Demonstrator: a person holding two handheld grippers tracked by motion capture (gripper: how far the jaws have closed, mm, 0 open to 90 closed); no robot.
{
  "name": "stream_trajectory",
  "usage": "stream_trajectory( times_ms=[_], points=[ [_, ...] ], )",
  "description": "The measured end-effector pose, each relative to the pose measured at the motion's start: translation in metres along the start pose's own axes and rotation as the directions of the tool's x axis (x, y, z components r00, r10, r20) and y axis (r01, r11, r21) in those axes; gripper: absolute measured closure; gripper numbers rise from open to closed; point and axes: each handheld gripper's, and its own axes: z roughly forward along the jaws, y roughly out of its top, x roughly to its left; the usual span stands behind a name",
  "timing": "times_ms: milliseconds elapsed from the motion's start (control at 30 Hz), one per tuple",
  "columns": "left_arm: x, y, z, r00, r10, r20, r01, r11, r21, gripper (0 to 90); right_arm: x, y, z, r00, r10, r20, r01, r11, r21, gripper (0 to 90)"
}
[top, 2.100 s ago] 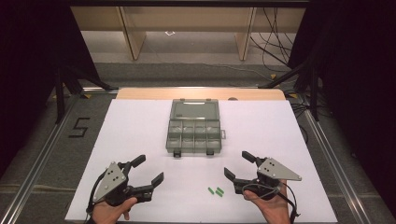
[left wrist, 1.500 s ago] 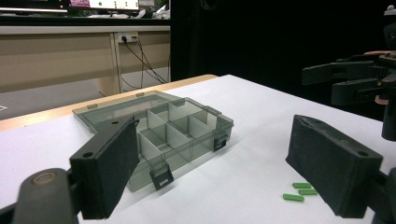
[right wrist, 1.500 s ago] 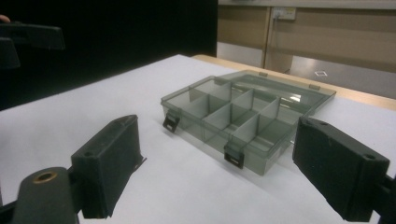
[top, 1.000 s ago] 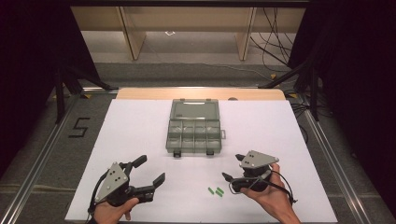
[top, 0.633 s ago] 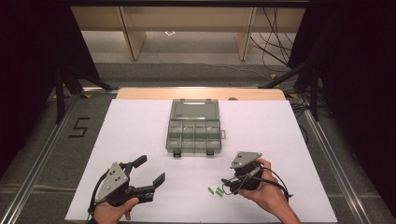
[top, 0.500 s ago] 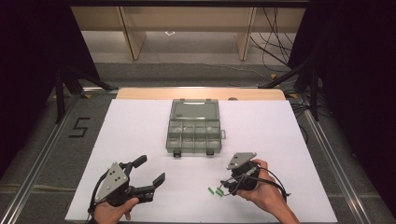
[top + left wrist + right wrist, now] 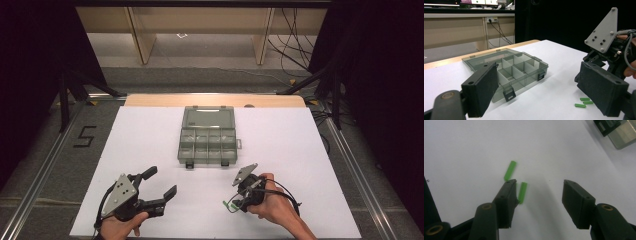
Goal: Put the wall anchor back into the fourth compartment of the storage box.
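Three small green sticks [image 7: 229, 205] lie on the white sheet near the front, also seen past my left jaw [image 7: 583, 102]. My right gripper [image 7: 236, 204] tilts down over them. In the right gripper view its jaws have just been closing and still stand apart [image 7: 539, 183]. One green stick [image 7: 522, 192] lies between them against the left jaw, and another green stick [image 7: 510, 170] lies just beyond that jaw's tip. My left gripper [image 7: 161, 181] rests open at the front left with nothing between its jaws [image 7: 540, 75].
A clear grey organizer box [image 7: 207, 140] with its lid folded back and several compartments sits mid-table [image 7: 524, 67]; its corner shows at the top right [image 7: 621, 132]. The white sheet [image 7: 300, 150] covers the table. Metal rails [image 7: 350, 165] run along both sides.
My right gripper has moved left and down onto the green sticks, tipping forward, and its jaws have narrowed. The left gripper has stayed where it was.
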Motion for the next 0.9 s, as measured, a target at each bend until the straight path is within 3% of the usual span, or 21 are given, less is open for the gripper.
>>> stream_trajectory(
  times_ms=[367, 900],
  points=[
    [0.0, 0.0, 0.0, 1.0, 0.004, 0.001, -0.004, 1.0, -0.001, 15.8, 0.005, 0.004, 0.013, 0.9996, -0.011, -0.027, 0.013, 0.997, 0.078, 59.2],
    [0.0, 0.0, 0.0, 0.9999, 0.015, 0.005, -0.015, 0.9999, 0.004, 15.8, 0.006, 0.008, 0.016, 0.9972, -0.029, -0.069, 0.038, 0.991, 0.126, 82.3]
  ],
)
